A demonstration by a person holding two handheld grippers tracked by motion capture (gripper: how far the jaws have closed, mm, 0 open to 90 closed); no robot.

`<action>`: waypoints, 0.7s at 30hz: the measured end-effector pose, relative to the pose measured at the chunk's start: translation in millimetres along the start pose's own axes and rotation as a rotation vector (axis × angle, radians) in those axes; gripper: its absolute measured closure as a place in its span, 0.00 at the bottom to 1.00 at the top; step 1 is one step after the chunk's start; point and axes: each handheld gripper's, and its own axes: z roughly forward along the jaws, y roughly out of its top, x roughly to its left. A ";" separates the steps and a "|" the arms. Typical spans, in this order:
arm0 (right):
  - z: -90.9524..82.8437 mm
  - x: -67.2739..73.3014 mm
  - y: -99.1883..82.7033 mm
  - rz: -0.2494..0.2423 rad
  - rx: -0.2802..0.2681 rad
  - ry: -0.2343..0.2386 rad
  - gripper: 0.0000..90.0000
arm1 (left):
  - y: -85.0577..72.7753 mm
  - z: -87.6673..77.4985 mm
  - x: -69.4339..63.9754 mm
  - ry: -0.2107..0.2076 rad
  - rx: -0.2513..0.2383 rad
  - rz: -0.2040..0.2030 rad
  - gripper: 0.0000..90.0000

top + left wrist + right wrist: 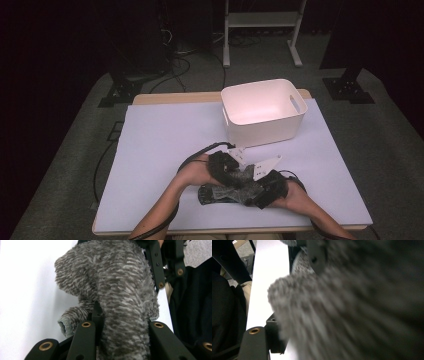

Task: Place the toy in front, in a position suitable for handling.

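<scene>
Sock: fuzzy grey knitted sock (117,290), lower centre, long axis left-right between my hands.
Left hand-held gripper (226,165): clamped on it.
Right hand-held gripper (262,192): jaws wide around its other end.

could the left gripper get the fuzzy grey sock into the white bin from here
Probably yes. The left gripper is shut on the fuzzy grey sock, and the white bin stands open-topped just beyond, nothing between; the right gripper grips it too.

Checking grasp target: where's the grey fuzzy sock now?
The grey fuzzy sock lies near the table's front edge in the high view, between both grippers, below the white bin.
</scene>
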 end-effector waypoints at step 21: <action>0.0 -2.3 -2.1 0.016 -0.008 0.008 0.31 | -56.7 -35.3 -10.5 0.033 0.054 -0.093 0.76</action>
